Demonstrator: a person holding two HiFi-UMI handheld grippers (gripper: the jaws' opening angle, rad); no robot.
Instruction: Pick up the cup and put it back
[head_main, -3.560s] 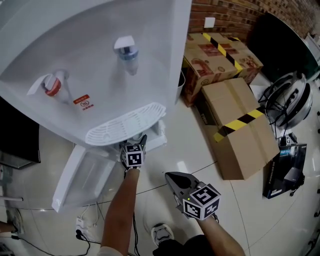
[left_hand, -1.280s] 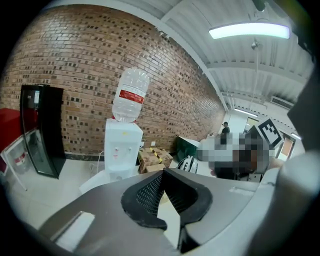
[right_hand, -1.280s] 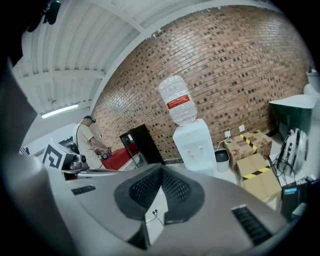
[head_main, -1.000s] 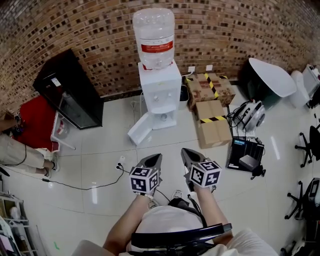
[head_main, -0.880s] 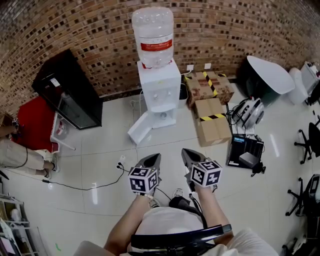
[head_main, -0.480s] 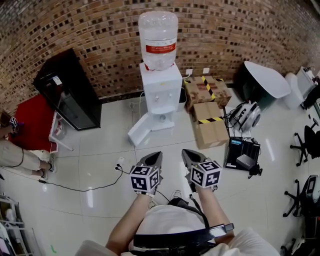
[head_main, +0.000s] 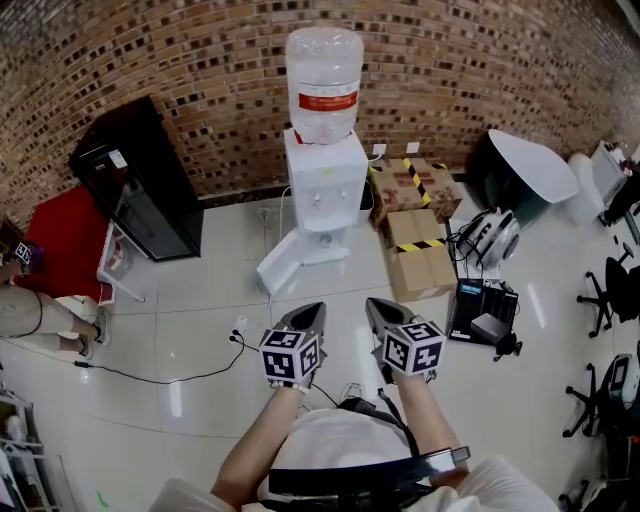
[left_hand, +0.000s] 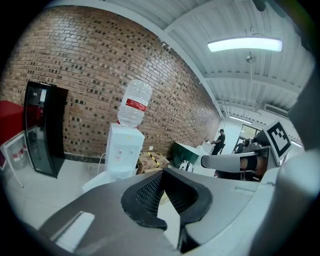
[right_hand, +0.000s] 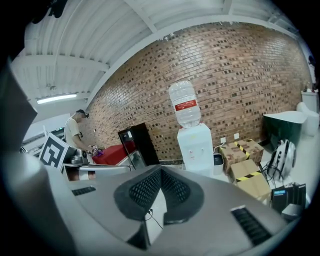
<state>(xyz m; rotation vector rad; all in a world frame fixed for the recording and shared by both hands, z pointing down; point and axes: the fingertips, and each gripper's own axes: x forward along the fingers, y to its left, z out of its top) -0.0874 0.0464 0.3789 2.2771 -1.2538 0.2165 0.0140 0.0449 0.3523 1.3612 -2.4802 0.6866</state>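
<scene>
No cup shows in any view. The white water dispenser with its big bottle stands against the brick wall, well ahead of me. Its lower door hangs open to the left. My left gripper and right gripper are held side by side in front of my body, both pointing toward the dispenser, both shut with nothing between the jaws. The left gripper view has the dispenser beyond the shut left gripper. In the right gripper view it stands past the shut right gripper.
Taped cardboard boxes lie right of the dispenser, with a black case and a coiled device beyond. A black cabinet and red table stand left, near a person. A cable runs across the floor.
Some seconds ago my left gripper was at the dispenser's lower cabinet; now I stand far back from it. Over the last second both grippers keep their pose and the dispenser drifts slightly right.
</scene>
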